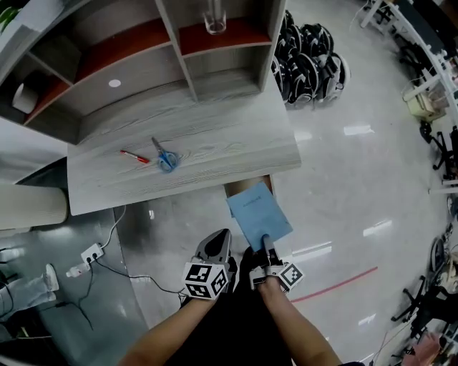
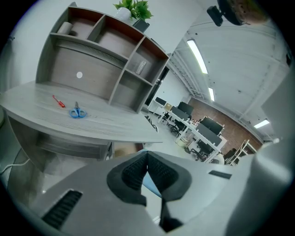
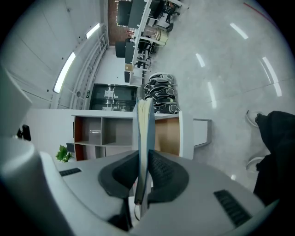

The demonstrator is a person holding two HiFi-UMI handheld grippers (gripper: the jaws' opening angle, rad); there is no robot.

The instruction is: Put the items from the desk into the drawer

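My right gripper (image 1: 266,248) is shut on a thin blue booklet (image 1: 257,213), held in front of the desk (image 1: 215,154) over an open drawer (image 1: 236,187) of which only a sliver shows. In the right gripper view the booklet (image 3: 146,133) stands edge-on between the pads. My left gripper (image 1: 217,246) hangs beside it, shut and empty; its closed jaws fill the bottom of the left gripper view (image 2: 147,161). On the desk lie blue-handled scissors (image 1: 165,156) and a red pen (image 1: 134,156), also seen as scissors (image 2: 77,112) and pen (image 2: 58,101).
A shelf unit (image 1: 143,57) stands at the back of the desk, with a glass (image 1: 215,18) in one bay. A power strip and cable (image 1: 89,256) lie on the floor at left. Black chairs (image 1: 311,61) are stacked to the right of the desk.
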